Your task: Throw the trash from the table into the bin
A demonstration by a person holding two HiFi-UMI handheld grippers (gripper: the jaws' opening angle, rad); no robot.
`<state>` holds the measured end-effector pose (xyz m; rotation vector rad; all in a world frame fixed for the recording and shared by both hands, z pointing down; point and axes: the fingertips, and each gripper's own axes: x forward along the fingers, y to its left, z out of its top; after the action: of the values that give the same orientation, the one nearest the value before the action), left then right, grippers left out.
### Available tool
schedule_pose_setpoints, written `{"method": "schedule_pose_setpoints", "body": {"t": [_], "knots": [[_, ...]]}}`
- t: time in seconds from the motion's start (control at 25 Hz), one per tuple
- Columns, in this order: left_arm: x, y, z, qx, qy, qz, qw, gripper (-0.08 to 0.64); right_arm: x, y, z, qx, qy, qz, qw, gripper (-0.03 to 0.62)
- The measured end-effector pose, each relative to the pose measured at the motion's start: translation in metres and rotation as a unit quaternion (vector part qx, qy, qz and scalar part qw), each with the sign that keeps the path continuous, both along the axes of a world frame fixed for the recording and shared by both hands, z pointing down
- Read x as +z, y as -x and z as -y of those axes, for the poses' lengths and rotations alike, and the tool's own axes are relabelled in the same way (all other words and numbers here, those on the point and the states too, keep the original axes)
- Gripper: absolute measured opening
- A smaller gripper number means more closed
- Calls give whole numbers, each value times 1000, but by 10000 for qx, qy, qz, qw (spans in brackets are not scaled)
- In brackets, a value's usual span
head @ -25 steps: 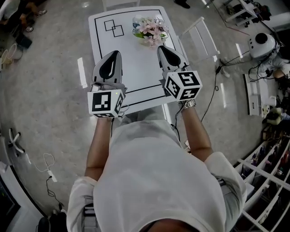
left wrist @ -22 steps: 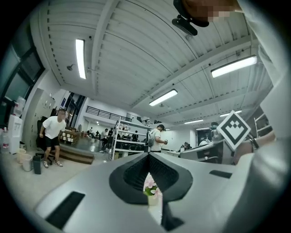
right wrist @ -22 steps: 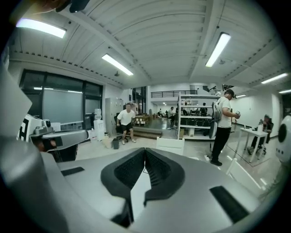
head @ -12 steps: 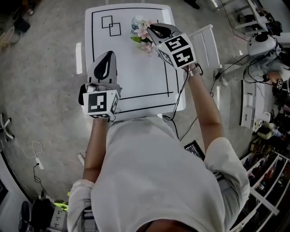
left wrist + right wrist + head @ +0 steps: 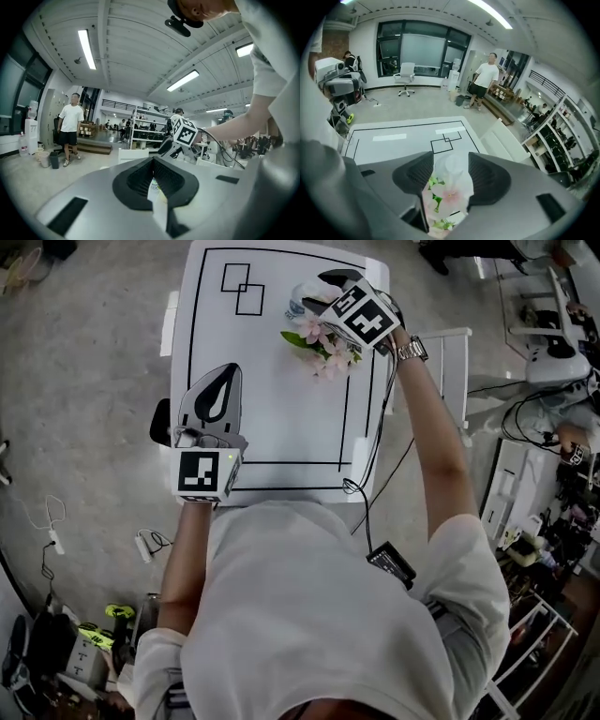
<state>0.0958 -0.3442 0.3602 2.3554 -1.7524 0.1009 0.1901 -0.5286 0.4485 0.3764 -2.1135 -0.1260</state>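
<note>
A white table (image 5: 272,418) marked with black lines carries a bunch of pink and white flowers (image 5: 325,345) and a crumpled clear plastic piece (image 5: 302,298) at its far right. My right gripper (image 5: 317,296) reaches down over them. Its jaws have just been opening and now stand open. In the right gripper view (image 5: 447,180) the flowers (image 5: 450,197) and the pale plastic (image 5: 451,164) lie between the jaws, unpressed. My left gripper (image 5: 225,373) hovers over the table's near left, shut. A thin white sliver with green print (image 5: 154,190) shows in its seam; what it is I cannot tell.
A white chair (image 5: 441,362) stands against the table's right side. A cable (image 5: 375,442) hangs from the right arm across the table's near right corner. A person (image 5: 70,126) stands far off on the floor. Shelves and equipment crowd the right of the room.
The right gripper swung from the table's near edge out to the far right, tipped down over the flowers, and opened. The left gripper shifted a little and stayed shut.
</note>
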Motion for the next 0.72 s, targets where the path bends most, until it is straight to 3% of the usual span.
{"method": "schedule_pose_setpoints", "body": {"t": [0.2, 0.36, 0.52, 0.72], "knots": [[24, 9, 10, -145, 197, 7, 9997, 6, 40, 4, 22, -142, 278, -382, 9988, 219], [26, 13, 3, -198, 217, 1, 9996, 6, 42, 7, 21, 10, 180, -513, 9985, 184], [24, 18, -6, -291, 181, 13, 9994, 6, 16, 19, 11, -93, -270, -398, 9988, 183], [14, 27, -31, -469, 38, 24, 9989, 6, -10, 45, -26, -415, -365, -87, 9984, 183]]}}
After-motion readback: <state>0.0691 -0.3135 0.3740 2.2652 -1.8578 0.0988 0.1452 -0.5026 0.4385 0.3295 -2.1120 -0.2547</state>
